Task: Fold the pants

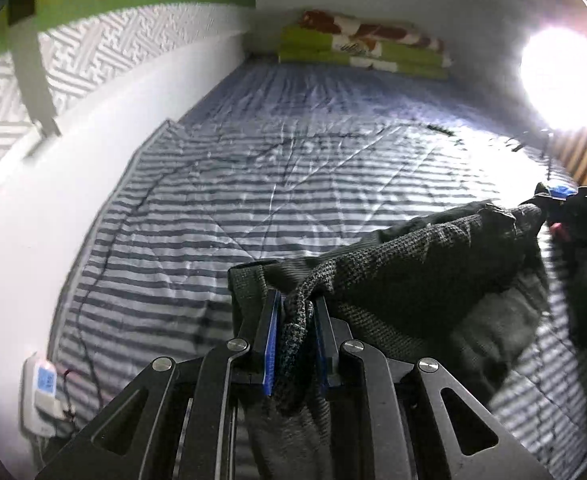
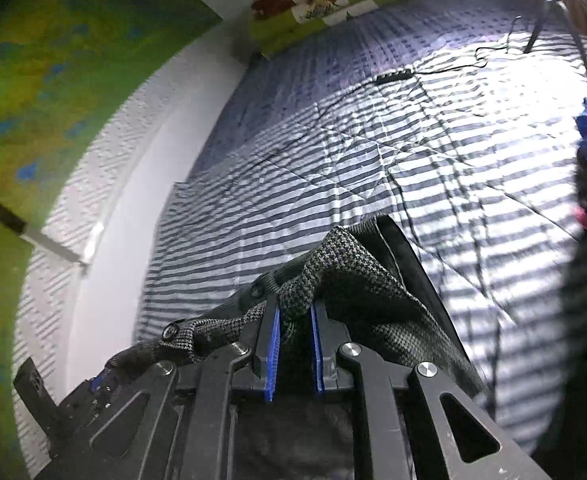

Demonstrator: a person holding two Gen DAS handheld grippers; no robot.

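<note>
Dark grey woven pants (image 1: pixel 425 264) hang lifted above a striped bed cover (image 1: pixel 253 184). My left gripper (image 1: pixel 296 304) is shut on a bunched edge of the pants, and the cloth stretches right toward my right gripper (image 1: pixel 561 200), seen at the frame's right edge. In the right wrist view my right gripper (image 2: pixel 295 308) is shut on another bunched part of the pants (image 2: pixel 357 276), by a button (image 2: pixel 258 290). The left gripper (image 2: pixel 73 404) shows at the lower left there. The lower part of the pants drops out of sight below both grippers.
A folded green, red and white blanket (image 1: pixel 365 46) lies at the bed's far end. A white wall (image 1: pixel 73 168) runs along the left. A bright lamp (image 1: pixel 561 76) glares at the right. A black cable (image 2: pixel 453 64) and tripod legs (image 2: pixel 541 24) rest on the cover.
</note>
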